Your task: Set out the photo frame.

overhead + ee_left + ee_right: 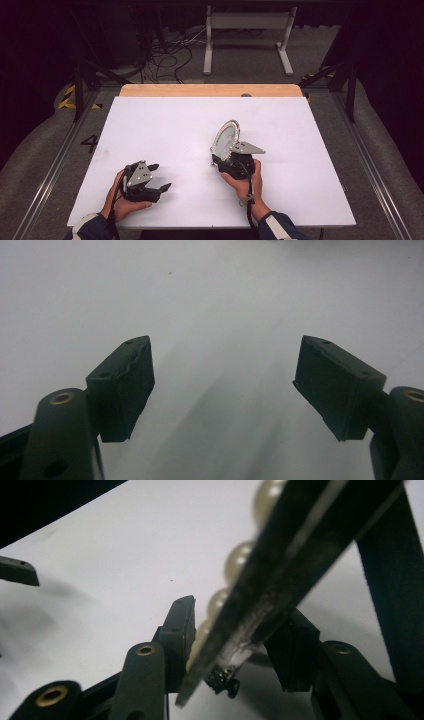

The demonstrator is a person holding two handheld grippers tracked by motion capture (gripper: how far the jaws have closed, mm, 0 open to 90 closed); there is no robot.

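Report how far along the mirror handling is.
Done: the right gripper has closed its jaws on the pearl-rimmed mirror and holds it edge-up above the white table. In hand: that grip. Left: setting it somewhere; the left gripper rests open and empty on the table.

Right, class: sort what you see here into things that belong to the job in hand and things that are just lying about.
In the job:
- pearl-rimmed oval mirror, held upright on its edge
- right gripper, closed on the mirror's lower rim
- left gripper, open, resting on the table

Just lying about:
- white metal stand on the floor
- tangled cables beside it
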